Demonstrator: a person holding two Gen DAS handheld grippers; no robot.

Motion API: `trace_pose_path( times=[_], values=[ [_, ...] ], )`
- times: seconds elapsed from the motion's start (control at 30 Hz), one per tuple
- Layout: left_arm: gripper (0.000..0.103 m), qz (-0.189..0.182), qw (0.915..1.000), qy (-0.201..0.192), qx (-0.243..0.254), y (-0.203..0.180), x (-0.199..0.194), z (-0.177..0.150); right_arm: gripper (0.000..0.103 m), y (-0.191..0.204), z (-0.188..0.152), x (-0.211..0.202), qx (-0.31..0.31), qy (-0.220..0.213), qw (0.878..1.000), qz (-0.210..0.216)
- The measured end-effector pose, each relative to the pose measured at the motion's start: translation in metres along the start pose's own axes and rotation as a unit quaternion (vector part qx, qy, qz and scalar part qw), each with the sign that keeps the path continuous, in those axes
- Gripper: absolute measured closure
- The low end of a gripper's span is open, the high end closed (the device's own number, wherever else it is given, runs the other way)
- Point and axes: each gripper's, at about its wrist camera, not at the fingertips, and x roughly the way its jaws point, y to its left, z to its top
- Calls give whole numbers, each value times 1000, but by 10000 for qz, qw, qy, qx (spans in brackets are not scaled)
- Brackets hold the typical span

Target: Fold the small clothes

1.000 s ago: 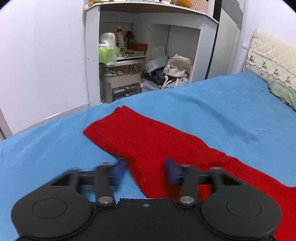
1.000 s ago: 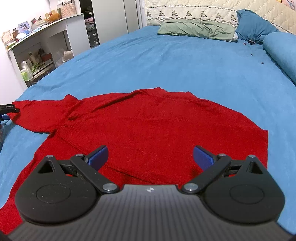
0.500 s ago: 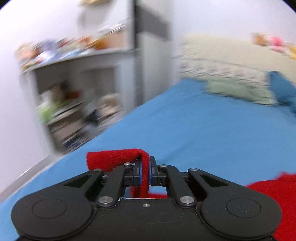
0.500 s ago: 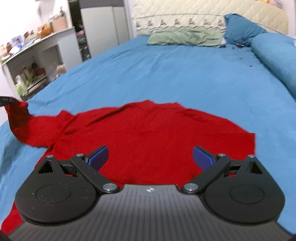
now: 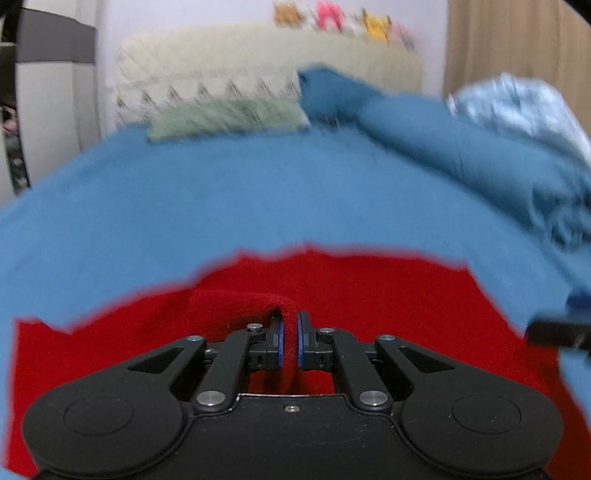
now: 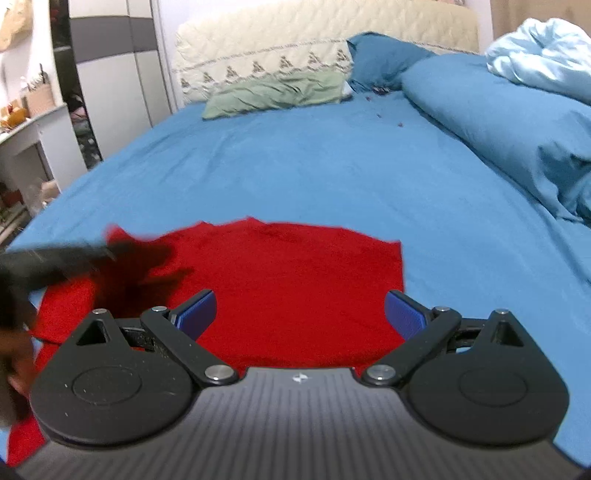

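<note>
The left gripper (image 5: 290, 341) is clamped tight on a fold of the red sweater (image 5: 369, 295), with the knit pinched between its blue pads (image 5: 281, 343) and a cuffed end of the cloth looping out toward 10 o'clock above the body of the garment. The rest of the sweater lies spread on the blue bed (image 5: 258, 203), filling the lower half of the left wrist view. The right gripper (image 6: 299, 314) hovers over the near edge of the sweater (image 6: 295, 280) with its jaws spread wide and nothing between them. In the right wrist view the left gripper (image 6: 55, 258) shows as a dark blurred shape at 9 o'clock, over the sweater's left side. At 12 o'clock, at the far end of the bed (image 6: 332, 166), a green pillow (image 6: 277, 92) rests against a cream quilted headboard (image 6: 314, 33), with a blue pillow (image 6: 380, 55) just beside it. A rolled blue duvet (image 6: 498, 110) runs along the bed's edge at 2 o'clock, and a pale blue bundle of fabric (image 6: 546, 55) sits on top of it.
</note>
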Motion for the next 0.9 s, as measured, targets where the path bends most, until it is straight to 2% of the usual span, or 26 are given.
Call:
trace_pose_path(
  times=[0.1, 0.2, 0.23, 0.27, 0.3, 0.33, 0.37, 0.5, 0.63, 0.7, 0.73, 0.87, 0.9],
  values=[
    [96, 19, 9998, 221, 9, -5, 15, -19, 0, -4, -9, 5, -2, 122, 9999, -79],
    [92, 8, 9997, 234, 33, -6, 12, -25, 0, -6, -14, 8, -13, 181, 9998, -80],
    [85, -4, 9997, 225, 50, -5, 8, -25, 0, -5, -14, 9, -16, 181, 9998, -65],
    [67, -37, 9997, 236, 55, 0, 5, -21, 0, -4, -14, 10, -21, 173, 9998, -42],
    [56, -74, 9997, 224, 59, 4, -2, -19, 0, -4, -12, 11, -29, 152, 9999, -17],
    [36, -65, 9998, 182, 48, 7, -9, -19, 0, -2, -10, 10, -64, 114, 9999, 35],
    [27, -23, 9999, 121, 42, 12, -20, -19, 0, 1, -6, 10, -137, 79, 9998, 126],
    [27, 375, 9993, 73, -21, 42, -61, -36, 0, 26, 11, 17, -788, 92, 9951, 597],
    [27, 1030, 9944, 114, -202, 79, -86, -53, 0, 78, 17, 45, -1742, 257, 9793, 1002],
    [27, 1275, 9913, 165, -269, 90, -92, -61, 2, 104, 13, 63, -2025, 377, 9718, 1146],
    [27, 1340, 9902, 205, -332, 95, -93, -64, 14, 117, 10, 73, -2138, 448, 9681, 1226],
    [27, 1434, 9874, 309, -598, 109, -93, -75, 39, 147, -4, 110, -2451, 625, 9590, 1282],
    [27, 1455, 9870, 302, -618, 110, -92, -76, 66, 149, -7, 116, -2519, 636, 9578, 1225]
  ],
)
